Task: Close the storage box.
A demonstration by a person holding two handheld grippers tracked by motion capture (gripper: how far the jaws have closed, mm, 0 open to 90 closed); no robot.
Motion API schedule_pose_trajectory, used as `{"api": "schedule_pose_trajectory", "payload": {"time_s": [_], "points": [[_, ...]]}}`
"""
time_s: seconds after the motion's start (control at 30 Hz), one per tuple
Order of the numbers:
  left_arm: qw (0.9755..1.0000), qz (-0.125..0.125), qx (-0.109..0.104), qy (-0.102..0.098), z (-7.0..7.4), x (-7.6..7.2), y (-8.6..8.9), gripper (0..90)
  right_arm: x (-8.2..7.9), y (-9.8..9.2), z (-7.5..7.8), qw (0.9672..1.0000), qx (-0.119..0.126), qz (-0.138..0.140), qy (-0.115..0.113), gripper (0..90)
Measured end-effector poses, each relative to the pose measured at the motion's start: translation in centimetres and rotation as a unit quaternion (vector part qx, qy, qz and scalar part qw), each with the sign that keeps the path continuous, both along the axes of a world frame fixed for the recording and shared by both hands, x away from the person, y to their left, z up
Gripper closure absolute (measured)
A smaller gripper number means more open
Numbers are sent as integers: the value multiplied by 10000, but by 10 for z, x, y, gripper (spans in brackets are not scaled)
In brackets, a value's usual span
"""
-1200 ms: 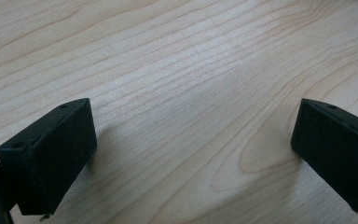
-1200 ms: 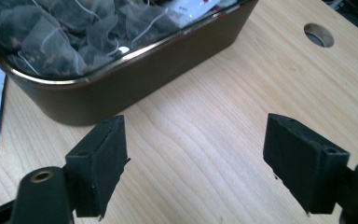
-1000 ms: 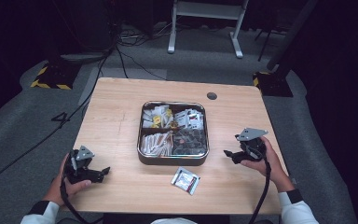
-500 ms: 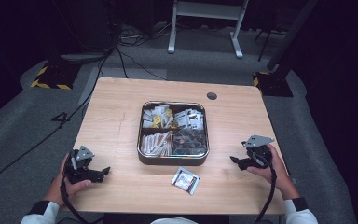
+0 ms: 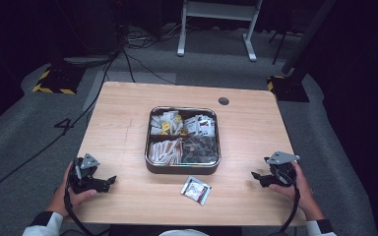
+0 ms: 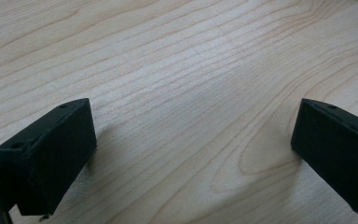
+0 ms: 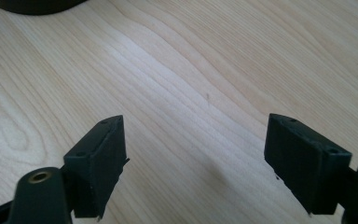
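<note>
The right gripper (image 5: 259,178) is drawing back toward the near right corner of the surface (image 5: 128,123) and is now sitting lower than a moment ago, while the left gripper (image 5: 107,182) is staying put at the near left. Both are standing wide open and holding nothing, their jaws resting over bare wood. That suggests a pause between picks. A sachet (image 5: 196,189) is lying on the surface just in front of the tray (image 5: 182,169), well apart from both grippers; it probably needs sorting into a compartment. The sachet's print is too small to read, and the tray's contents are blurring together.
</note>
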State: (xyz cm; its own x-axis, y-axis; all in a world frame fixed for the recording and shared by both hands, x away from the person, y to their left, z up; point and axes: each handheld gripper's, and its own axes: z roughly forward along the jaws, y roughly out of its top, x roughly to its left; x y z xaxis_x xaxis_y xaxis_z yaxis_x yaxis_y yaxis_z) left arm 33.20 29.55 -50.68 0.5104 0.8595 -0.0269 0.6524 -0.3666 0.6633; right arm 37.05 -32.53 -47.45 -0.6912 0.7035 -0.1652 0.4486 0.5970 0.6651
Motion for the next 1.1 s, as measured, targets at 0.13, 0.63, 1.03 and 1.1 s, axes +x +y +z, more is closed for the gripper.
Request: {"api": "schedule_pose_trajectory", "payload": {"time_s": [0.13, 0.63, 1.03, 1.1], "points": [[10000, 0, 9, 4, 0, 0, 0, 2, -4, -8, -5, 9998, 111, -144, -20, 214], [10000, 7, 11, 6, 0, 0, 0, 2, -20, -35, -20, 9966, 664, -486, 73, 210], [10000, 6, 12, 7, 0, 0, 0, 1, -28, -44, -29, 9929, 913, -750, 156, 204], [10000, 9, 10, 11, 0, 0, 0, 2, -29, -44, -29, 9929, 906, -758, 151, 203]]}}
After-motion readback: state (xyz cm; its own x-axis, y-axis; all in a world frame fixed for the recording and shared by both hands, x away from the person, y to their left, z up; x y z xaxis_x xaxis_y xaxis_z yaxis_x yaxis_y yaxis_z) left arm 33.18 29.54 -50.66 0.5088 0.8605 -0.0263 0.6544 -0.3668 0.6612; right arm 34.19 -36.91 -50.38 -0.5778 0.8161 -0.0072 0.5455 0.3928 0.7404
